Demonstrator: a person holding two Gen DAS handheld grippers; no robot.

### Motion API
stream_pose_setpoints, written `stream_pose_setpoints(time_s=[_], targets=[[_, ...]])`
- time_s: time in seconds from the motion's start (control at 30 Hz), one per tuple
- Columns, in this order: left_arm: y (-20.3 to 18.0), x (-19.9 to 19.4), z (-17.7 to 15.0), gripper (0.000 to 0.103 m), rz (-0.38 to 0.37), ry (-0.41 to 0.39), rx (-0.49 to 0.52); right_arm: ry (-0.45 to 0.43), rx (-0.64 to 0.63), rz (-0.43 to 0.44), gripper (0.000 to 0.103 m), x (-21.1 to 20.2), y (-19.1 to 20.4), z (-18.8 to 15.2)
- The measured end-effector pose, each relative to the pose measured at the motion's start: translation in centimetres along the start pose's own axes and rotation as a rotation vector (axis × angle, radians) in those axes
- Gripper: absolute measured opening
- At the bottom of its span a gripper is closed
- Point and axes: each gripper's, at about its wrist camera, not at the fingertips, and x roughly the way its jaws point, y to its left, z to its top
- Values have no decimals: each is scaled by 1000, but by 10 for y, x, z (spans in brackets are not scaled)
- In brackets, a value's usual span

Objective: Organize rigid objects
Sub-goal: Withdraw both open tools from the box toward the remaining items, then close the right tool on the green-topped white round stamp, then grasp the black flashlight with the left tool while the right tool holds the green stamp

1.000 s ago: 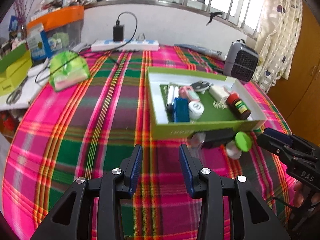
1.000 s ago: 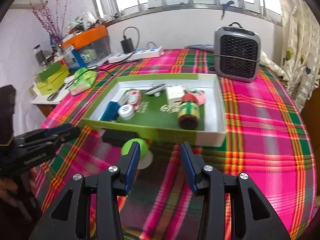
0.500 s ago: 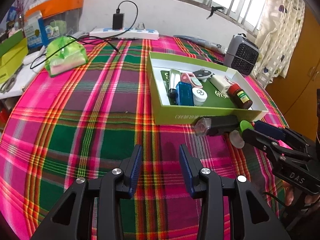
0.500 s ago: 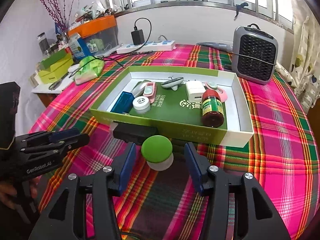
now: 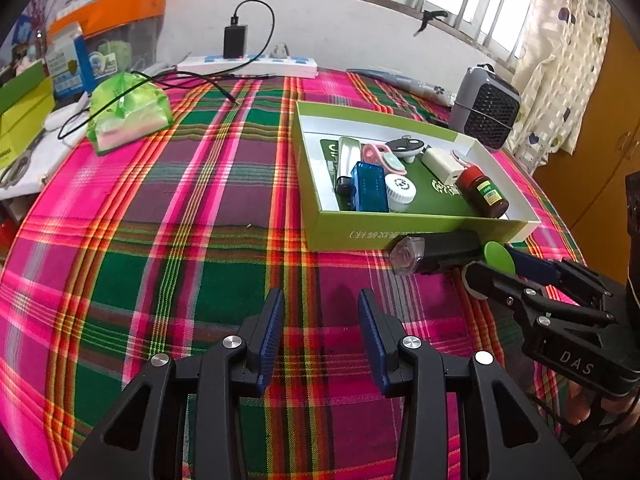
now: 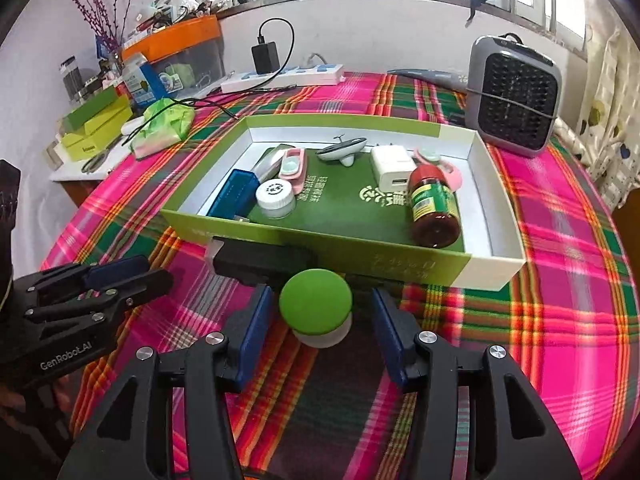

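Note:
A small green-capped, mushroom-shaped object [image 6: 316, 304] stands on the plaid cloth just in front of the green box [image 6: 400, 266]. My right gripper [image 6: 320, 300] is open around it, a gap showing on each side of the cap. A black lamp with a clear lens [image 6: 260, 260] lies against the box's front wall, touching the cap's far side. The box holds a brown bottle [image 6: 434, 212], a white charger [image 6: 394, 172], a blue case [image 6: 234, 194] and a white jar [image 6: 276, 198]. My left gripper [image 5: 320, 298] hovers open over bare cloth, left of the lamp [image 5: 436, 256].
A grey heater [image 6: 514, 96] stands behind the box at the right. A power strip [image 6: 280, 76] with a plugged charger lies along the back wall, its cable running towards a green bag [image 6: 164, 128]. Cluttered boxes fill a side table [image 6: 86, 172] at the left.
My right gripper has widened and moved forward and slightly down, so the green-capped object now sits between its fingers. My left gripper has hardly moved.

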Motion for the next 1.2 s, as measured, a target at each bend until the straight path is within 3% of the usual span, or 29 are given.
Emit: stream_pose_setpoints(time_s=[0.17, 0.23, 0.47, 0.63, 0.8, 0.93, 1.2], targets=[[-3, 0, 0, 37, 33, -8, -6, -22, 10, -2, 50, -5, -2, 0], [-5, 1, 0, 37, 47, -12, -5, -25, 17, 2, 43, -6, -3, 0], [-24, 5, -2, 37, 140, 6, 97, -38, 20, 16, 35, -11, -6, -3], [-21, 2, 0, 37, 46, 17, 97, -49, 30, 25, 35, -19, -11, -7], [-32, -2, 4, 37, 23, -4, 132, -66, 30, 26, 35, -30, -17, -13], [-43, 0, 15, 38, -70, -13, 148, -73, 44, 22, 35, -36, -25, -17], [-56, 14, 22, 39, -89, 15, 163, -79, 60, 16, 35, -41, -36, -19]])
